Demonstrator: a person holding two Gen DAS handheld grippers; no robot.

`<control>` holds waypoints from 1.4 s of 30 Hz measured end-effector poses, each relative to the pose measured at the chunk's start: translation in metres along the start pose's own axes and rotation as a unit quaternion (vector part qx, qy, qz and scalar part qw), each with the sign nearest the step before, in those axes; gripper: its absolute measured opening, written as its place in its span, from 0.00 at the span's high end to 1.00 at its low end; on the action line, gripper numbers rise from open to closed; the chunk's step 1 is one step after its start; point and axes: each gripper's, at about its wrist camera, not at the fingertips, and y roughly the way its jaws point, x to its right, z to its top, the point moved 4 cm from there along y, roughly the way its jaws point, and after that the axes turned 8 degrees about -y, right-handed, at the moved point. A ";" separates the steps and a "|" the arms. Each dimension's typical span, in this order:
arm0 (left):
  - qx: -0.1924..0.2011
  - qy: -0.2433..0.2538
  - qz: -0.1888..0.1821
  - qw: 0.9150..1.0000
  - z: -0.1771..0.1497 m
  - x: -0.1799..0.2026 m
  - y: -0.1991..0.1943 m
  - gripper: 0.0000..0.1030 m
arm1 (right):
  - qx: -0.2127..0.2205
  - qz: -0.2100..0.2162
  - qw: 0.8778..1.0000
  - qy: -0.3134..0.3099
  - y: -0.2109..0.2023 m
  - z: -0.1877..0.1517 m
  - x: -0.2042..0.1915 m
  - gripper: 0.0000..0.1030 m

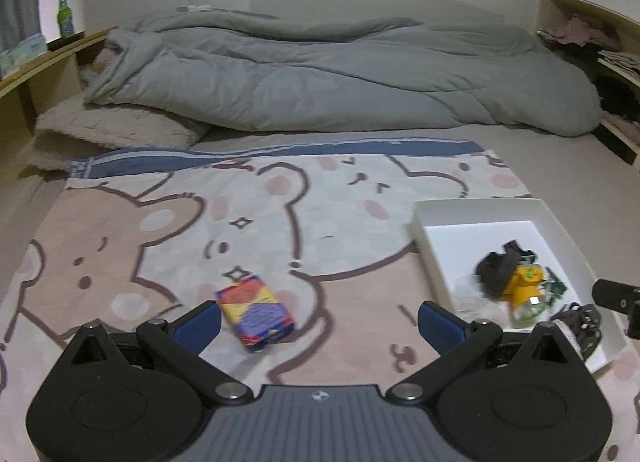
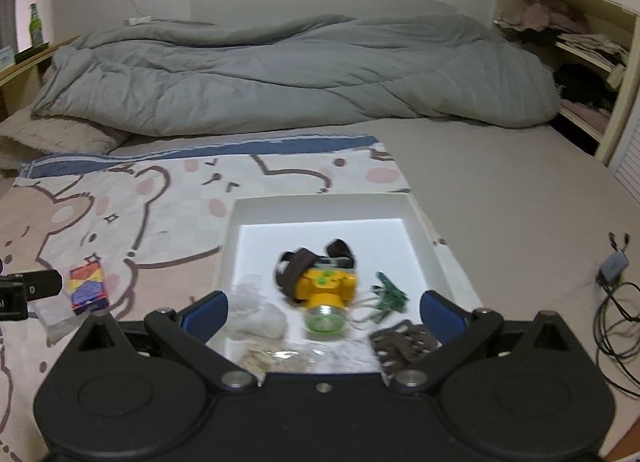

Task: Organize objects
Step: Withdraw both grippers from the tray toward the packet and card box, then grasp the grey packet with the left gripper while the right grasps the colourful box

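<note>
Between the spread fingers of my left gripper, nearer the left finger, lies the small colourful box on the bear-print blanket. Its long axis runs away from me and leans a little to the left, with the near end lowest in the left wrist view. Nothing is gripped; the jaws stand wide apart and the box touches neither one. Right of this gripper sits the white tray, its near left wall just beyond my right finger, leaving a bare strip of blanket between box and tray.

My right gripper hangs over the tray's near end, fingers wide apart and empty. Ahead of it, inside the tray, the yellow headlamp points its green lens toward me, with the dark strap bunched behind. A white cloth lies left of it, green clips right. The tray's far half is bare. Beyond the blanket's blue edge lies the grey duvet.
</note>
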 end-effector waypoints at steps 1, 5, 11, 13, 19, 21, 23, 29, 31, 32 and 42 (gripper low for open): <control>0.000 -0.002 0.003 1.000 0.001 -0.005 0.000 0.00 | 0.001 0.002 1.000 -0.003 0.000 0.002 -0.005 0.00; 0.002 -0.013 0.016 1.000 0.005 -0.030 -0.002 0.00 | 0.007 0.015 1.000 -0.012 0.001 0.010 -0.027 0.00; 0.007 -0.022 0.034 0.999 0.007 -0.060 -0.004 0.00 | 0.012 0.036 0.999 -0.036 0.003 0.021 -0.065 0.00; 0.006 -0.025 0.041 0.999 0.008 -0.069 -0.004 0.00 | 0.014 0.042 0.998 -0.042 0.004 0.025 -0.075 0.00; 0.005 -0.029 0.060 0.998 0.007 -0.091 -0.002 0.00 | 0.018 0.061 0.997 -0.051 0.009 0.034 -0.101 0.00; 0.007 -0.027 0.068 0.997 0.007 -0.097 -0.003 0.00 | 0.019 0.067 0.996 -0.051 0.011 0.037 -0.109 0.00; 0.009 -0.025 0.074 0.997 0.006 -0.103 -0.003 0.00 | 0.019 0.075 0.996 -0.050 0.014 0.039 -0.116 0.00; 0.016 -0.019 0.086 0.996 0.007 -0.110 0.000 0.00 | 0.021 0.107 0.993 -0.039 0.021 0.046 -0.133 0.00; 0.012 -0.018 0.086 0.996 0.007 -0.111 0.004 0.00 | 0.013 0.116 0.993 -0.035 0.025 0.049 -0.138 0.00; 0.008 -0.019 0.085 0.996 0.007 -0.112 0.007 0.00 | 0.009 0.119 0.992 -0.032 0.028 0.050 -0.140 0.00; -0.036 -0.076 0.108 0.991 0.007 -0.134 0.051 0.00 | 0.016 0.113 0.992 -0.049 0.058 0.062 -0.164 0.00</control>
